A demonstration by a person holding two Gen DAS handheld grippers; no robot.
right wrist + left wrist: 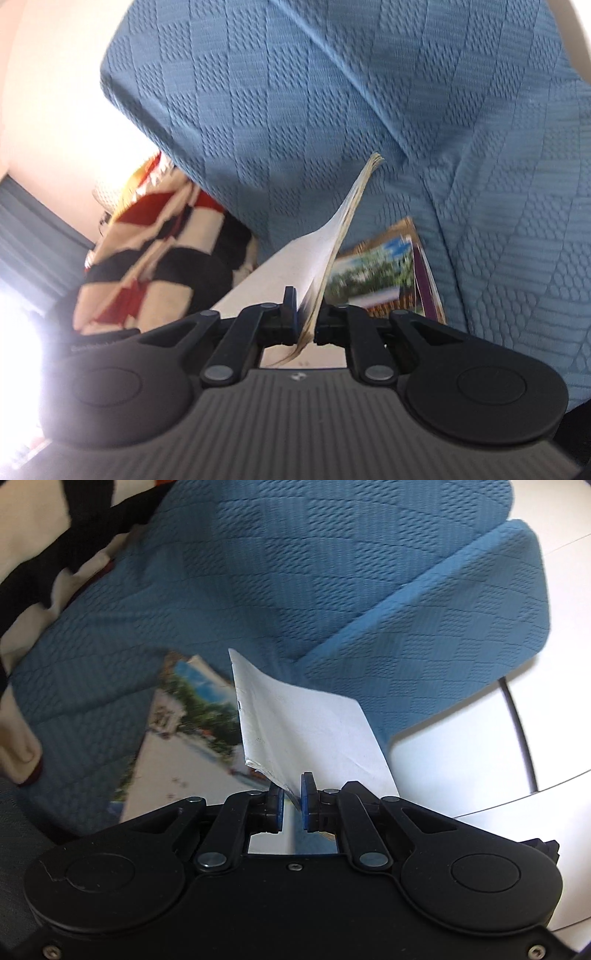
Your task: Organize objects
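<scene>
Paper [306,731] is being clamped by the left gripper [292,805]; a booklet [332,251] is being clamped by the right gripper [306,325], near a blue sofa [295,110].

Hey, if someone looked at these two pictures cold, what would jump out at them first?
The blue textured sofa fills both views. Each gripper is shut on a magazine: the left gripper pinches a white cover, the right gripper a bending booklet. Another magazine with a street photo lies on the seat, and a checked blanket sits at left.
</scene>
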